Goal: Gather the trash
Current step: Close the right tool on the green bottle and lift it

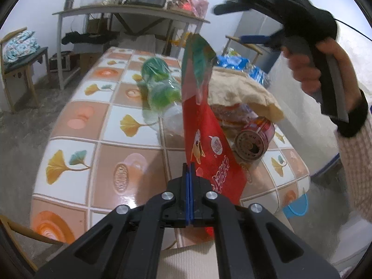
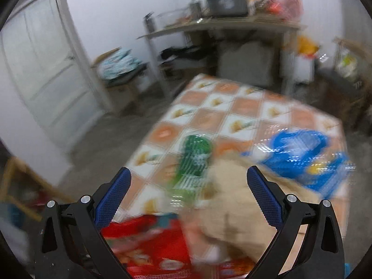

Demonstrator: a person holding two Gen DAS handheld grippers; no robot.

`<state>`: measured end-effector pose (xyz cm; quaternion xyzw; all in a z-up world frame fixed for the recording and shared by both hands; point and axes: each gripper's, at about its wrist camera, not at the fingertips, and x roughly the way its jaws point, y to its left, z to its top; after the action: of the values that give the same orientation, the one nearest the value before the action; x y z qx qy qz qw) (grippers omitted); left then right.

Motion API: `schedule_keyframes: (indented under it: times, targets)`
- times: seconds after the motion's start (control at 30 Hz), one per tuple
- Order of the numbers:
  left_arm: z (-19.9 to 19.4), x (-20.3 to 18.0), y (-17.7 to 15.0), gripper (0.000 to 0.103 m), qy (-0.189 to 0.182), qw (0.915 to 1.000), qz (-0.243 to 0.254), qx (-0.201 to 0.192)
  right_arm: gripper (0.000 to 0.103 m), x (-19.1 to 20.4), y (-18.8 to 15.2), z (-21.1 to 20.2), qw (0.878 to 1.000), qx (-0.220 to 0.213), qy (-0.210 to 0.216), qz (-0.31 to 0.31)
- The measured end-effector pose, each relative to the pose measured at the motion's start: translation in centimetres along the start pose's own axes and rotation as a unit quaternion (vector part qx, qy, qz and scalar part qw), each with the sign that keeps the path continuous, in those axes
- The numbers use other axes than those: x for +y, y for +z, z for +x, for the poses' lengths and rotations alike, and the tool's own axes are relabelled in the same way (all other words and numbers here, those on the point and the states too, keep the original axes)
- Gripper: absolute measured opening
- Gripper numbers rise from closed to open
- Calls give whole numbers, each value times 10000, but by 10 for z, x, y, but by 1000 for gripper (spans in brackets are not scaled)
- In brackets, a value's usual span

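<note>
My left gripper (image 1: 190, 166) is shut on a red snack wrapper (image 1: 204, 125) and holds it upright above the tiled table (image 1: 97, 116). Behind it lie a green plastic bottle (image 1: 160, 86), a crumpled tan paper bag (image 1: 241, 93), a red can (image 1: 254, 137) on its side and a blue plastic package (image 1: 237, 62). My right gripper (image 2: 188, 181) is open and empty above the pile, over the tan paper bag (image 2: 232, 200). The right wrist view is blurred; it shows the green bottle (image 2: 194, 160), the red wrapper (image 2: 151, 246) and the blue package (image 2: 302, 153).
A grey desk (image 1: 130, 11) loaded with boxes and bags stands at the back wall. A wooden chair (image 1: 21, 58) with folded cloth is at the left. A blue bin (image 1: 297, 205) sits on the floor by the table's right corner. A white door (image 2: 46, 69) is at the left.
</note>
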<state>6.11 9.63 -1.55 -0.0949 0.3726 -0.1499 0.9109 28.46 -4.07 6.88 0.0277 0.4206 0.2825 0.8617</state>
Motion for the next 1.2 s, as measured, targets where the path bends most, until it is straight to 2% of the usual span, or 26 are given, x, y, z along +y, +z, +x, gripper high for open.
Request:
schedule_keyframes:
  times: [0.07, 0.13, 0.27, 0.47, 0.8, 0.97, 1.13, 1.2]
  targets:
    - [-10, 3, 0, 0, 40, 9999, -89, -119, 95, 6, 10, 22, 9988, 355, 293, 151]
    - [-24, 9, -1, 0, 104, 9993, -193, -301, 95, 11, 15, 42, 9973, 607, 348, 239]
    - [-45, 20, -1, 0, 191, 9975, -359, -578, 95, 7, 25, 86, 9923, 1140, 158, 460]
    - [-57, 37, -1, 0, 402, 9952, -550, -705, 83, -5, 26, 128, 9835, 1657, -195, 697]
    - [-56, 53, -5, 0, 451, 9940, -744, -663, 76, -8, 22, 166, 9727, 2126, -829, 416]
    - [-54, 56, -6, 0, 452, 9938, -800, -621, 74, -5, 21, 182, 9688, 2275, -945, 257]
    - [-52, 60, -7, 0, 460, 9937, -856, -563, 61, -10, 18, 195, 9653, 2430, -887, 368]
    - [-51, 60, -7, 0, 462, 9937, -864, -551, 59, -12, 16, 198, 9646, 2460, -839, 439]
